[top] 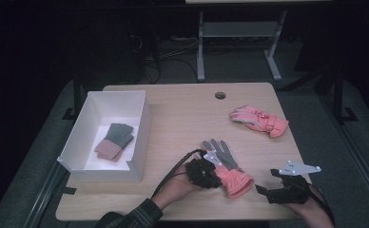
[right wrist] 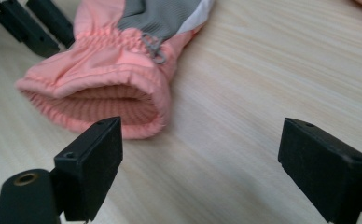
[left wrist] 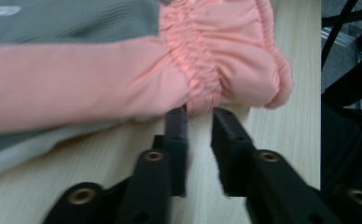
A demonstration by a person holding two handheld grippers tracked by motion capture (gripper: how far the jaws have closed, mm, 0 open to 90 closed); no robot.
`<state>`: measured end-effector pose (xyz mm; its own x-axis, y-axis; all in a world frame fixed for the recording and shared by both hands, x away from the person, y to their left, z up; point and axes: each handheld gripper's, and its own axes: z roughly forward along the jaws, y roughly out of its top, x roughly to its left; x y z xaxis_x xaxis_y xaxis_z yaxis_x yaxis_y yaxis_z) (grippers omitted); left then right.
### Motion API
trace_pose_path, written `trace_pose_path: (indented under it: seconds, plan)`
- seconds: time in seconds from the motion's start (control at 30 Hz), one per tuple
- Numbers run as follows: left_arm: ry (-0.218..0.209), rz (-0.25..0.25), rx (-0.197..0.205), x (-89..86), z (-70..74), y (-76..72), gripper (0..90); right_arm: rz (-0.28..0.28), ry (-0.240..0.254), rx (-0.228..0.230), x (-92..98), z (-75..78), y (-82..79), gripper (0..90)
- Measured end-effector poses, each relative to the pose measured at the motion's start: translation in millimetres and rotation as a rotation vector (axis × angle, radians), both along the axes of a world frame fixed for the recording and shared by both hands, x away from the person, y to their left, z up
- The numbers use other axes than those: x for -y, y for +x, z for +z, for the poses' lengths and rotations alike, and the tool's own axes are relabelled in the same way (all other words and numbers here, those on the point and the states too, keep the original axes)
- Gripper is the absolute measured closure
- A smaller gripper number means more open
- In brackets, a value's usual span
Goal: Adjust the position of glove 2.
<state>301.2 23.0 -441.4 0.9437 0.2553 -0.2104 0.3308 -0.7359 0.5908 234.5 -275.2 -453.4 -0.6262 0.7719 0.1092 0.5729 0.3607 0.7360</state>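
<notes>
A grey and pink glove [top: 230, 173] lies near the table's front edge, fingers pointing away and its gathered pink cuff [left wrist: 216, 60] toward me. My left gripper [top: 216, 178] sits at the cuff's left side. Its jaws [left wrist: 200, 112] stand a narrow gap apart with bare wood between them, and the tips just meet the cuff's edge. My right gripper [top: 264, 179] rests to the right of the glove, jaws wide apart and holding nothing [right wrist: 200, 128]. The cuff's mouth [right wrist: 100, 100] faces it, just beyond one jaw. A second pink glove [top: 258, 119] lies at the far right.
A white box [top: 90, 114] stands at the left of the table with a pair of grey and pink gloves [top: 115, 141] inside. A round hole [top: 220, 95] is near the table's far edge. A white desk frame [top: 239, 33] stands beyond the table.
</notes>
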Motion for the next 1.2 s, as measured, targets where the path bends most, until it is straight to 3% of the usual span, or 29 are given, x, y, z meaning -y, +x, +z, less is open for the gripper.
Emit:
trace_pose_path:
  seconds: [0.17,0.37,0.53,0.7,0.97,1.07,1.1,1.13,1.2]
  plan:
    - [-0.001,0.031,0.008,-15.1,1.1,0.3,57.3,0.039,-0.021,-0.018,-2.7,4.7,-0.1,11.7]
    - [-0.015,0.082,0.037,-37.5,-0.7,-3.3,41.9,0.036,-0.025,-0.033,-3.0,8.4,3.2,11.8]
    - [-0.037,0.107,0.059,-56.4,-4.3,-7.9,32.8,0.044,-0.04,-0.031,-4.1,10.2,8.1,14.9]
    - [-0.03,0.154,0.095,-73.2,-6.2,-13.6,20.8,0.059,-0.02,-0.045,-3.7,14.8,21.3,23.2]
    - [-0.005,0.185,0.131,-91.1,-10.2,-23.7,18.6,0.082,-0.009,-0.049,-7.1,20.4,38.1,32.0]
    - [-0.016,0.214,0.13,-94.1,-11.3,-25.5,18.6,0.086,-0.011,-0.049,-12.5,24.7,51.1,44.4]
    - [-0.016,0.214,0.13,-94.1,-11.3,-25.5,18.6,0.086,-0.011,-0.049,-12.5,24.7,51.1,44.4]
    - [-0.023,0.227,0.128,-94.7,-11.8,-26.2,18.6,0.085,-0.017,-0.041,-14.4,27.1,57.8,51.2]
    - [-0.015,0.228,0.134,-97.5,-11.3,-25.9,18.6,0.083,-0.025,-0.032,-15.6,29.8,64.1,55.2]
